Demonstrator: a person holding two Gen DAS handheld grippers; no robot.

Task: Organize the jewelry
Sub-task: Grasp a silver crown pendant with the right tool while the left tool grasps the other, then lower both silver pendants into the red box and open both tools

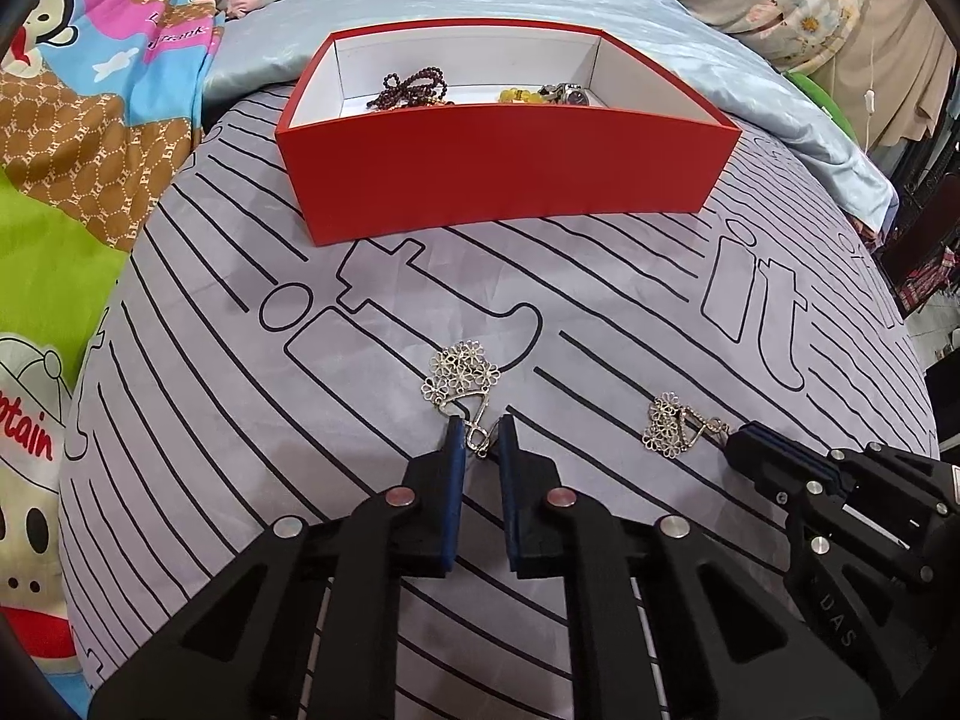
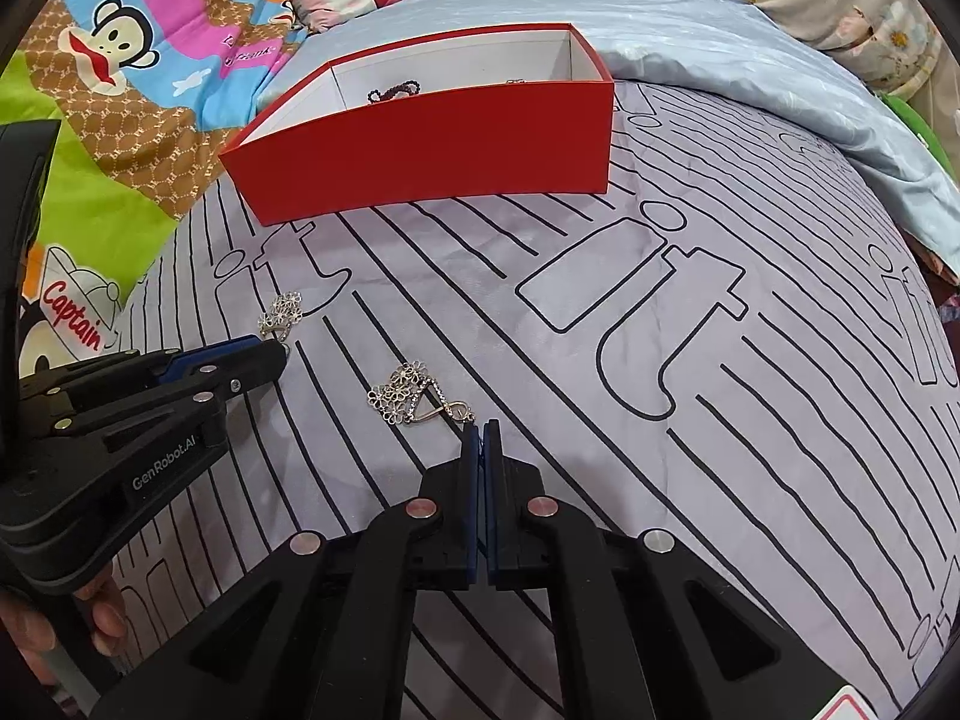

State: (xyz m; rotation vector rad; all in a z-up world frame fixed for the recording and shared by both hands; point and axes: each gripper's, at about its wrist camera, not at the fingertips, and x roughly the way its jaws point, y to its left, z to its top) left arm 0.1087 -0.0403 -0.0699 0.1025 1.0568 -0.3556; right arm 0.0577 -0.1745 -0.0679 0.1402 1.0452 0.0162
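Note:
Two silver flower-cluster earrings lie on the grey lined sheet. My left gripper has its blue pads on either side of the left earring, and the hook wire spans the narrow gap between them. To the right, my right gripper is shut at the hook end of the right earring. In the right wrist view the right gripper pinches that earring by its wire tip. The left gripper meets the other earring. Both earrings rest on the sheet.
An open red box stands farther back, holding a dark bead string, yellow beads and a watch. A pale blue cloth lies behind it and a cartoon blanket to the left. A person's hand holds the left gripper.

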